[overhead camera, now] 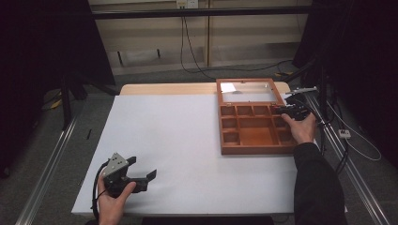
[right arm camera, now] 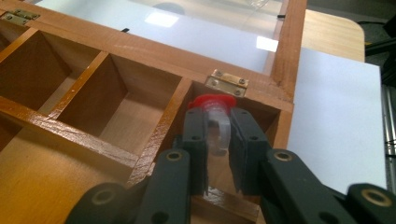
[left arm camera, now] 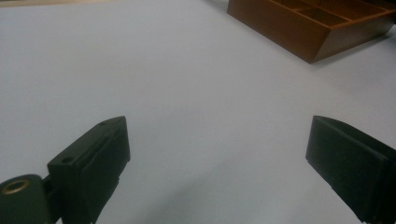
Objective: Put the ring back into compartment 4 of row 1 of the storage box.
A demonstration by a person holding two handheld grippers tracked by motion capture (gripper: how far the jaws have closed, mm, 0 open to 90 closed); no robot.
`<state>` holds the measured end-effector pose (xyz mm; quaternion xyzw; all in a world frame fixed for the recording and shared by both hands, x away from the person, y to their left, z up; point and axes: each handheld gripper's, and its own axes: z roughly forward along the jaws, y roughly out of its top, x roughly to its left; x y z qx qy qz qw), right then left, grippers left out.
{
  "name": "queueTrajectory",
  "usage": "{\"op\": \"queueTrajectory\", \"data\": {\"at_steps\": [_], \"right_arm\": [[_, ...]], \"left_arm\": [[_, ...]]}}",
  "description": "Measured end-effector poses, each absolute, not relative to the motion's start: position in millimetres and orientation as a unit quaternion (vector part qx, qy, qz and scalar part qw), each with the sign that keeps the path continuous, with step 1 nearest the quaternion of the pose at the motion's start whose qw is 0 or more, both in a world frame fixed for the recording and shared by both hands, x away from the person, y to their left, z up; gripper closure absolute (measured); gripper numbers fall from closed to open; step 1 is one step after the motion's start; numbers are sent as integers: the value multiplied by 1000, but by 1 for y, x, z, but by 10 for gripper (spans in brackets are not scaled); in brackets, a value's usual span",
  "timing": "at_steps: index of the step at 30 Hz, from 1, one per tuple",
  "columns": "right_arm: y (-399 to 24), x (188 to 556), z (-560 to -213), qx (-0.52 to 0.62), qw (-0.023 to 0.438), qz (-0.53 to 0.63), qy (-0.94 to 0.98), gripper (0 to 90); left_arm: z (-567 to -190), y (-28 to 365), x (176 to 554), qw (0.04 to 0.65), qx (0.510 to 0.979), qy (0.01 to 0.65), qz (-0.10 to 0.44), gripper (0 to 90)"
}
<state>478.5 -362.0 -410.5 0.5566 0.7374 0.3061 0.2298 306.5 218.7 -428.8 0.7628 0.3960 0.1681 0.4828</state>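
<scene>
A wooden compartment box (overhead camera: pixel 256 150) with an open glass-paned lid (overhead camera: pixel 246 91) lies on the right side of the white table. My right gripper (right arm camera: pixel 218 122) is shut on a small clear vial with a red cap (right arm camera: pixel 212 101), held over the box's far right corner compartment (right arm camera: pixel 264 116) beside a brass hinge (right arm camera: pixel 228 82). In the high view that right gripper (overhead camera: pixel 280 110) sits at the box's right edge. Down at the table's near left, my left gripper (overhead camera: pixel 142 168) stands open over bare table with nothing between its jaws; the left gripper (left arm camera: pixel 219 154) faces the box's corner (left arm camera: pixel 310 32).
Other compartments (right arm camera: pixel 100 100) of the box look bare. The white table surface (overhead camera: pixel 173 140) spreads wide between the two grippers. Metal rails (overhead camera: pixel 47 168) run along both sides of the table, and cables (overhead camera: pixel 192 51) trail on the floor behind.
</scene>
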Motion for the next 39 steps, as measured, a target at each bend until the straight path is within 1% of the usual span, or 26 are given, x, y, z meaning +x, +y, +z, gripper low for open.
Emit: {"op": "queueTrajectory", "data": {"at_steps": [8,10,13,15,17,31,34,36,39], "right_arm": [[-361,479,-411,560,232,306,734,770],[-361,479,-411,561,233,305,734,740],[-362,479,-410,559,239,309,732,730],[-363,478,-408,562,240,310,728,693],[-363,477,-408,562,238,310,729,679],[-369,469,-398,569,229,352,707,437],[-368,468,-397,569,222,364,703,333],[-366,466,-395,567,218,367,704,287],[-363,461,-395,564,229,377,698,229]], "left_arm": [[-429,219,307,483,763,395,168,63],[-429,219,307,483,763,395,169,63],[-429,219,306,483,763,396,169,63],[-428,219,306,483,762,396,170,64],[-428,218,306,483,763,395,171,64],[-430,217,309,482,762,399,167,64],[-429,217,308,481,763,399,168,64],[-429,218,308,479,764,397,168,63],[-429,219,307,478,765,397,170,63]]}}
